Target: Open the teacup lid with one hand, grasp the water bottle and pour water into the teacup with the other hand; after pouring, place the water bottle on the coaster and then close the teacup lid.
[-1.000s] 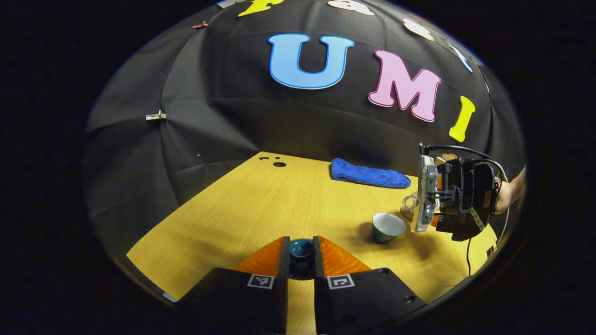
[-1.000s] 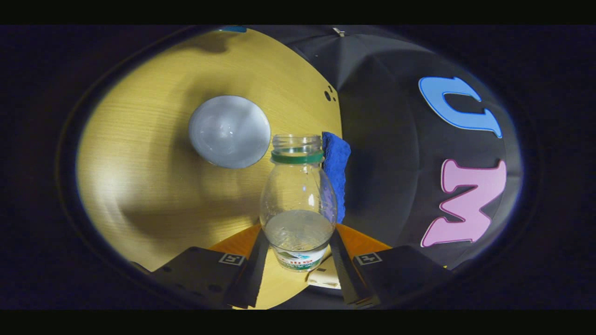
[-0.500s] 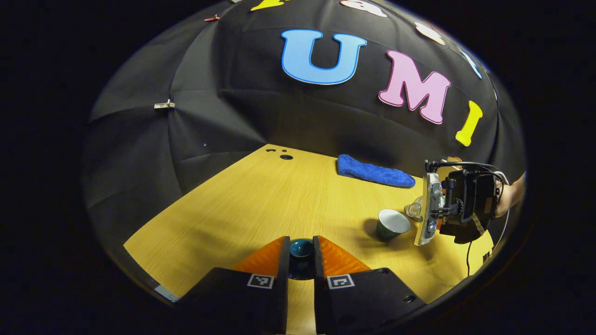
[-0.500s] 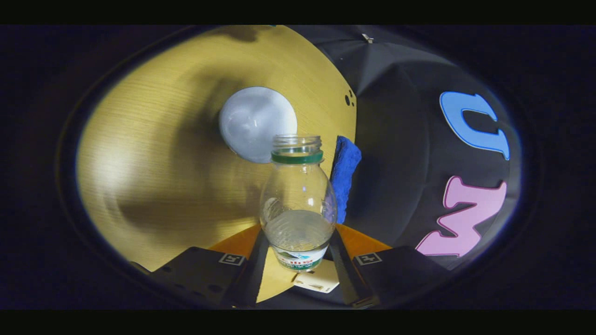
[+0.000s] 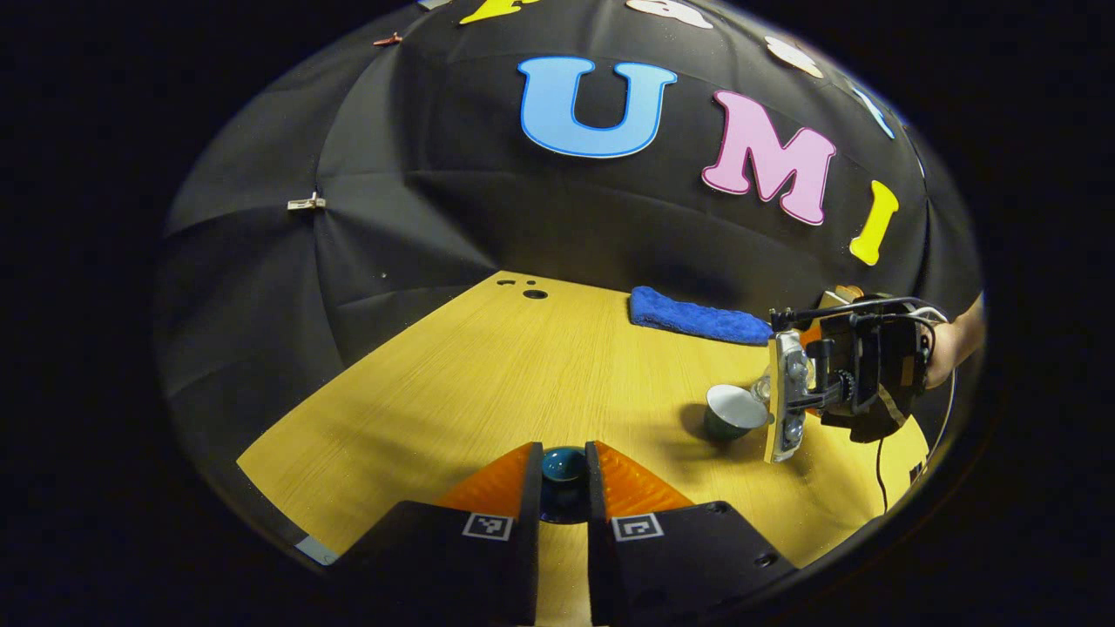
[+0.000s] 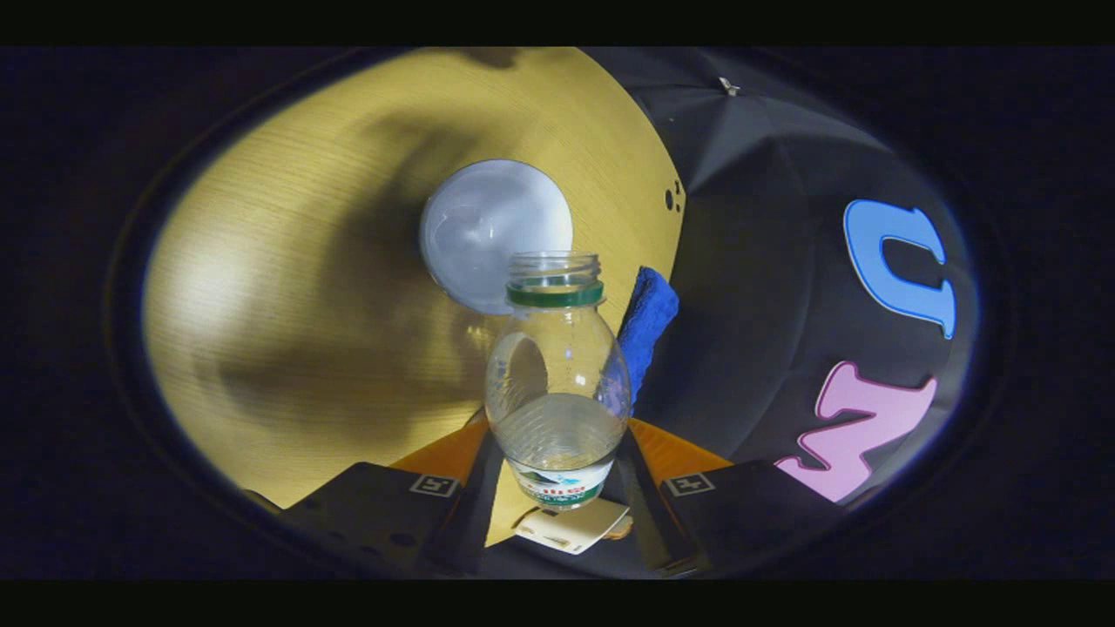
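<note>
While my left gripper [image 5: 564,475] pinches the teacup lid [image 5: 564,464], my right gripper [image 6: 557,453] clamps the tilted water bottle [image 6: 557,383], mouth beside the open teacup [image 6: 488,231].

Your table [image 5: 488,374] is yellow wood with a fine straight grain running along it. On it lies a bright blue cloth [image 5: 692,319], fuzzy in texture. The teacup [image 5: 730,411] you are pouring toward is dark green outside and pale grey-white inside. The lid [image 5: 564,466] held in your left tool [image 5: 563,488] is a deep teal. The water bottle [image 6: 557,383] in your right tool [image 6: 557,475] is clear, with a green ring at its neck and a white label banded in green and red.
</note>
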`<state>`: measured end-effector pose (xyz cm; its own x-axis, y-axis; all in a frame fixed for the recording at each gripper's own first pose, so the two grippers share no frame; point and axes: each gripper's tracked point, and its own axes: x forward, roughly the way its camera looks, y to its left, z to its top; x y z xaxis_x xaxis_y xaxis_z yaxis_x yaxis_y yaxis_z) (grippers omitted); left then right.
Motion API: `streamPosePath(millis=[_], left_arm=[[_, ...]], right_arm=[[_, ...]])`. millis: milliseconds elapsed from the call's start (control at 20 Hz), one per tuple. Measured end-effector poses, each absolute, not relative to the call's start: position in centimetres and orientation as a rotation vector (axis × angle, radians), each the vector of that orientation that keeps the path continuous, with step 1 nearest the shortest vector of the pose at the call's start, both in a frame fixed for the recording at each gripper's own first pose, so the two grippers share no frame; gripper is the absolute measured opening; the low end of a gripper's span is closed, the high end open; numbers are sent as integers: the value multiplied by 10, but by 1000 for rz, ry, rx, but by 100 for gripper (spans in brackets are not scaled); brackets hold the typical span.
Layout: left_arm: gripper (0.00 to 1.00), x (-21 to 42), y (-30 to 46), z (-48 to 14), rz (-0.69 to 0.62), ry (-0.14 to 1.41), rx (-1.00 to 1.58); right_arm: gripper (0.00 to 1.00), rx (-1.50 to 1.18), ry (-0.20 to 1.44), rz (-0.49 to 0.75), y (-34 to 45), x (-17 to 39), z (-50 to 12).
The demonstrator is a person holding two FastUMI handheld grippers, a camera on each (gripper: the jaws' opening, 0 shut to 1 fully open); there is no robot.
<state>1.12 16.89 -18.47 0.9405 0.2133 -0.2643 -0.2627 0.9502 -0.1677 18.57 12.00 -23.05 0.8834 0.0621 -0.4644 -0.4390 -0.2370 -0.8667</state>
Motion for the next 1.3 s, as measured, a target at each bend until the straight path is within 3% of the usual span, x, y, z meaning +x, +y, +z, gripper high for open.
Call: streamPosePath(millis=[150,200,300,450,500,700,950,1050,1150,1200,1300], left_arm=[[24,14,168,-183,244,244,-196],[30,12,168,-183,246,246,-182],[27,12,167,-181,245,242,-162],[31,12,165,-180,238,241,-163],[24,12,165,-181,241,243,-163],[27,13,164,-180,240,241,-161],[24,14,166,-179,243,236,-164],[30,15,167,-181,246,235,-169],[24,15,166,-182,246,235,-174],[27,15,165,-183,245,236,-175],[24,14,167,-184,246,237,-176]], right_arm=[[70,-1773,283,472,119,187,-231],[70,-1776,282,472,119,187,-232],[70,-1794,281,475,118,188,-231],[70,-1821,267,481,122,186,-233],[70,-1832,260,486,123,185,-232],[70,-1862,256,497,122,186,-233],[70,-1899,239,496,121,187,-233],[70,-1910,237,496,122,187,-235],[70,-1925,236,497,121,187,-235],[70,-1935,227,499,123,186,-235],[70,-1954,214,503,125,186,-235]])
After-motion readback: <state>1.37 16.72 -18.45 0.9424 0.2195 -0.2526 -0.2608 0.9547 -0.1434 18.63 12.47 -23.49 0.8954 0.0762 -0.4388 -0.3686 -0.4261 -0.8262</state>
